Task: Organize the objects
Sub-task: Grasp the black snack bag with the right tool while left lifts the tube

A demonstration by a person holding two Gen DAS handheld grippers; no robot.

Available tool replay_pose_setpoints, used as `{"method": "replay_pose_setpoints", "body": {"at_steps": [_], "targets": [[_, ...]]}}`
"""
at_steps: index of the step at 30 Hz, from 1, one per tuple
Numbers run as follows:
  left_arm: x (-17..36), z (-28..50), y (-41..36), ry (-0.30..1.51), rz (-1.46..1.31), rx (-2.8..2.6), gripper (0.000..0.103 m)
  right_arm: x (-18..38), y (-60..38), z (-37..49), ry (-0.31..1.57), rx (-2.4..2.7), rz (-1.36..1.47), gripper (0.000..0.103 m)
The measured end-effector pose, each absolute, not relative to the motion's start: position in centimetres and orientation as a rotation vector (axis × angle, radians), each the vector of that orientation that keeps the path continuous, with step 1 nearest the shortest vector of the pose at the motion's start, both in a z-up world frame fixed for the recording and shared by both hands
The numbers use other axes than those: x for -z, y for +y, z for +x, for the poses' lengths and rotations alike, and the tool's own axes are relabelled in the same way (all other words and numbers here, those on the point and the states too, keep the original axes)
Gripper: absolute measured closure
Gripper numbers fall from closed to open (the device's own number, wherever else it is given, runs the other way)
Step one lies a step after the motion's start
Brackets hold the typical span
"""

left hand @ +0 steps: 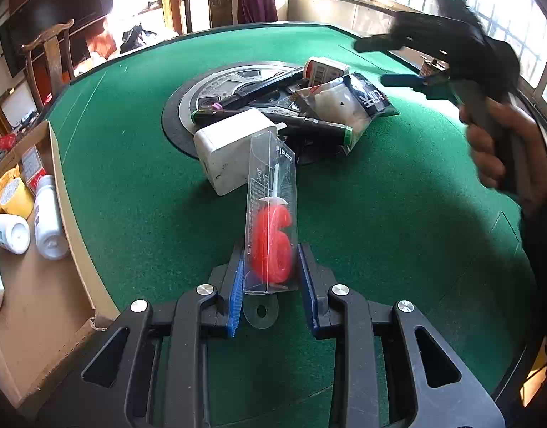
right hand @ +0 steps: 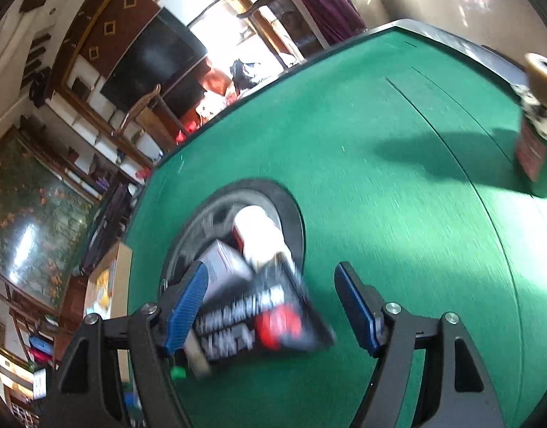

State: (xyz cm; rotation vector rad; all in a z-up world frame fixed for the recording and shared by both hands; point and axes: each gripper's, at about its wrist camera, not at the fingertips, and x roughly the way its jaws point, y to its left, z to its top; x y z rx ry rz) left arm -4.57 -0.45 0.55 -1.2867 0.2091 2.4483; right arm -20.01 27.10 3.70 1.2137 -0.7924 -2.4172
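My left gripper [left hand: 271, 271] is shut on a clear plastic pack with a red number 6 candle [left hand: 271, 246], held upright above the green felt table [left hand: 137, 196]. Beyond it a pile lies on the table's round centre plate [left hand: 187, 96]: a white charger block [left hand: 230, 146], black pens [left hand: 266, 87], a black snack bag [left hand: 348, 101] and a small white box [left hand: 325, 67]. My right gripper [right hand: 269, 306] is open, hovering tilted over the black bag [right hand: 269, 317] and a white bottle [right hand: 257, 235]; it also shows in the left wrist view [left hand: 401, 60].
A cardboard box [left hand: 38, 271] at the table's left edge holds white bottles [left hand: 48, 217], yellow tape and packets. A dark jar with a tan lid [right hand: 539, 121] stands at the right table edge. Wooden chairs [left hand: 48, 57] stand beyond the table.
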Motion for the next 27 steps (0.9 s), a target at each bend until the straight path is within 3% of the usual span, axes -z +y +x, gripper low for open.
{"method": "replay_pose_setpoints", "body": {"at_steps": [4, 8, 10, 13, 17, 19, 27], "targets": [[-0.6, -4.1, -0.4, 0.198, -1.280, -2.447, 0.076, -1.7, 26.9, -21.7, -0.894, 2.273, 1.244, 0.029], [-0.9, -4.3, -0.8, 0.162, -1.287, -2.438, 0.076, -2.3, 25.3, -18.6, -0.822, 2.084, 1.331, 0.029], [-0.9, -4.4, -1.0, 0.143, -1.295, -2.432, 0.076, -3.1, 24.3, -15.5, -0.713, 2.012, 1.394, 0.029], [-1.0, -4.6, -1.3, 0.112, -1.310, -2.420, 0.076, -4.8, 23.0, -10.1, -0.402, 2.115, 1.440, 0.029], [-1.2, -4.4, -1.0, 0.106, -1.316, -2.408, 0.076, -7.9, 20.3, -5.8, 0.180, 2.439, 1.298, 0.028], [-1.1, -4.5, -0.8, 0.112, -1.312, -2.403, 0.076, -8.3, 18.9, -5.5, 0.260, 2.403, 1.244, 0.023], [-1.0, -5.0, -0.1, 0.149, -1.306, -2.421, 0.070, -4.2, 15.5, -8.4, 0.443, 2.403, 1.300, 0.023]]}}
